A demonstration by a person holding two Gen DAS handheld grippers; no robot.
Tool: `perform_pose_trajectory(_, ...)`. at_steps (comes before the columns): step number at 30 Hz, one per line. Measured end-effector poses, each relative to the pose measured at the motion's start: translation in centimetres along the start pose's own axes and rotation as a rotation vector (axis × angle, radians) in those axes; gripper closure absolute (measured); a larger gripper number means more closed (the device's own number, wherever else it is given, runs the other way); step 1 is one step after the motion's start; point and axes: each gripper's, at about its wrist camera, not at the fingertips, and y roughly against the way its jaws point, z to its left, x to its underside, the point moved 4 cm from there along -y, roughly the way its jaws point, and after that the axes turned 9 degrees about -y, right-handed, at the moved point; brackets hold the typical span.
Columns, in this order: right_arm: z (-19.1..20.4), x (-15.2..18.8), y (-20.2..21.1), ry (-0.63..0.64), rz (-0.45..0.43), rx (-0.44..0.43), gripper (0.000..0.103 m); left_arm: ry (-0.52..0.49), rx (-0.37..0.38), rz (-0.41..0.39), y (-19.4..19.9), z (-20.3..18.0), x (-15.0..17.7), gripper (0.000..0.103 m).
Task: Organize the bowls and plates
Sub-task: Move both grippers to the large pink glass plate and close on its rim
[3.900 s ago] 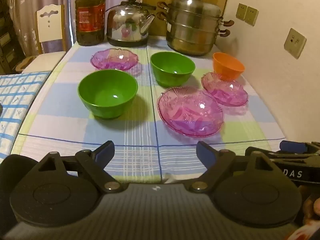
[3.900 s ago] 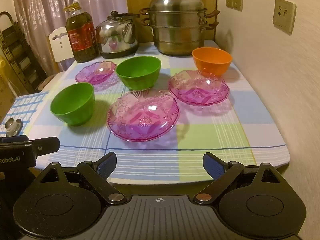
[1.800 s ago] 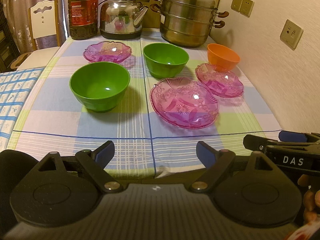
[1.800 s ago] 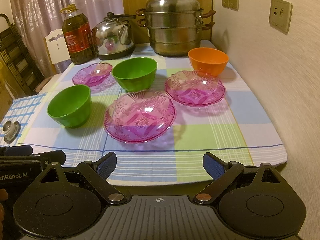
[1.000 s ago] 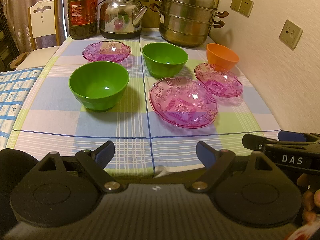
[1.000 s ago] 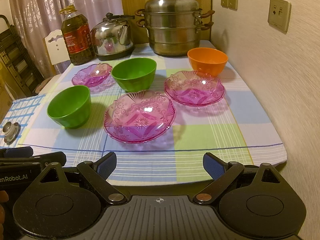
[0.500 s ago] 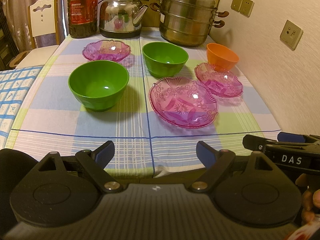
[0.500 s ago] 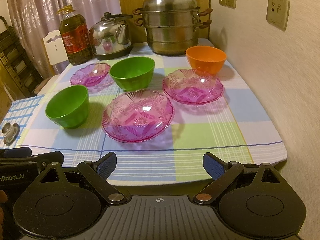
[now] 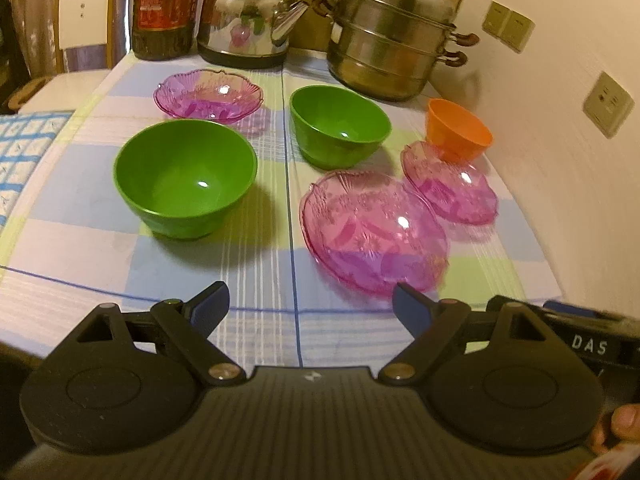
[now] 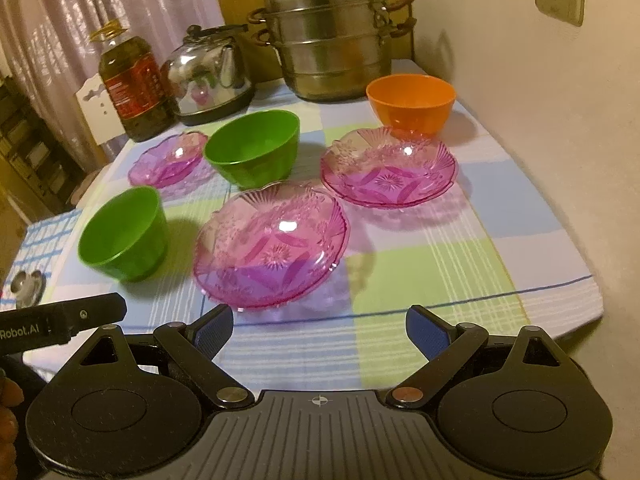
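Observation:
On the checked tablecloth (image 9: 264, 280) stand two green bowls, near left (image 9: 185, 182) (image 10: 123, 232) and farther centre (image 9: 339, 125) (image 10: 253, 147), plus an orange bowl (image 9: 458, 132) (image 10: 411, 102) by the wall. Three pink glass plates lie among them: a large near one (image 9: 372, 234) (image 10: 271, 242), one at the right (image 9: 450, 184) (image 10: 389, 171), a small one at the back left (image 9: 209, 96) (image 10: 168, 159). My left gripper (image 9: 310, 304) is open over the table's front edge, just short of the large plate. My right gripper (image 10: 319, 328) is open too, empty, just before the same plate.
At the back stand an oil bottle (image 9: 166, 4), a steel kettle (image 9: 250, 20) and a stacked steel steamer pot (image 9: 394, 36). A wall with sockets (image 9: 608, 104) borders the table on the right. A white chair (image 9: 82, 20) and a blue-checked cloth (image 9: 20, 152) lie to the left.
Both grippers have moved forward toward the table, so the bowls and plates loom closer. Both stay open. Nothing on the table has shifted.

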Motion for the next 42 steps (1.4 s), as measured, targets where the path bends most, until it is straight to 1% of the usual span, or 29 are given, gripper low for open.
perform_pose_trajectory(5, -0.6, -1.4, -2.5, -0.042, 0.007, -0.009, 0.010, 0.046, 0.016, 0.012, -2.8, 1.2, -1.3, 0.019)
perform_pose_trajectory(10, -1.2, -2.6, -5.1, -0.071, 0.021, -0.006, 0.011, 0.071, 0.016, 0.031, -5.5, 1.8, -1.9, 0.024)
perform_pose_trajectory(13, -1.5, -2.9, -6.6, -0.075, 0.041, -0.004, 0.024, 0.078, 0.023, 0.044, -7.0, 1.8, -2.2, 0.025)
perform_pose_trajectory(15, -1.8, -3.1, -7.7, -0.081, 0.057, 0.000, 0.026, 0.080, 0.026, 0.051, -7.9, 1.7, -2.3, 0.028)
perform_pose_trajectory(20, -2.4, -3.3, -9.6, -0.090, 0.071, -0.003, 0.035, 0.076, 0.025, 0.060, -9.7, 1.7, -2.5, 0.033)
perform_pose_trajectory(21, -2.4, -3.4, -9.9, -0.091, 0.073, -0.005, 0.036, 0.075, 0.026, 0.060, -10.1, 1.8, -2.6, 0.035)
perform_pose_trajectory(24, -2.5, -3.7, -10.8, -0.093, 0.078, -0.001, 0.040, 0.076, 0.031, 0.055, -10.9, 1.7, -2.8, 0.038)
perform_pose_trajectory(26, -2.5, -3.8, -11.3, -0.098, 0.079, -0.004, 0.046, 0.074, 0.034, 0.052, -11.4, 1.8, -2.8, 0.041)
perform_pose_trajectory(29, -2.5, -4.1, -11.9, -0.097, 0.079, -0.002, 0.052, 0.073, 0.041, 0.046, -12.1, 1.8, -2.9, 0.047)
perform_pose_trajectory(31, -2.6, -4.1, -12.3, -0.096, 0.084, -0.001, 0.056, 0.061, 0.039, 0.047, -12.5, 1.8, -2.8, 0.055)
perform_pose_trajectory(32, -2.5, -4.1, -12.5, -0.095, 0.087, 0.000, 0.058, 0.058, 0.041, 0.048, -12.7, 1.7, -2.7, 0.057)
perform_pose_trajectory(33, -2.5, -4.1, -12.7, -0.094, 0.090, 0.002, 0.060, 0.057, 0.047, 0.051, -12.8, 1.6, -2.7, 0.062)
perform_pose_trajectory(34, -2.5, -4.1, -12.9, -0.095, 0.093, 0.002, 0.064, 0.056, 0.049, 0.054, -13.0, 1.6, -2.6, 0.066)
perform_pose_trajectory(35, -2.5, -4.1, -13.0, -0.095, 0.095, 0.001, 0.067, 0.054, 0.049, 0.055, -13.1, 1.5, -2.6, 0.067)
perform_pose_trajectory(38, -2.5, -4.1, -13.3, -0.097, 0.097, 0.003, 0.071, 0.057, 0.048, 0.048, -13.3, 1.5, -2.4, 0.074)
perform_pose_trajectory(39, -2.5, -4.1, -13.3, -0.098, 0.097, 0.004, 0.072, 0.058, 0.048, 0.045, -13.2, 1.5, -2.4, 0.079)
perform_pose_trajectory(40, -2.5, -4.1, -13.3, -0.099, 0.095, 0.008, 0.073, 0.059, 0.046, 0.042, -13.2, 1.5, -2.4, 0.082)
perform_pose_trajectory(42, -2.5, -4.0, -13.4, -0.102, 0.095, 0.011, 0.076, 0.061, 0.049, 0.036, -13.1, 1.5, -2.4, 0.085)
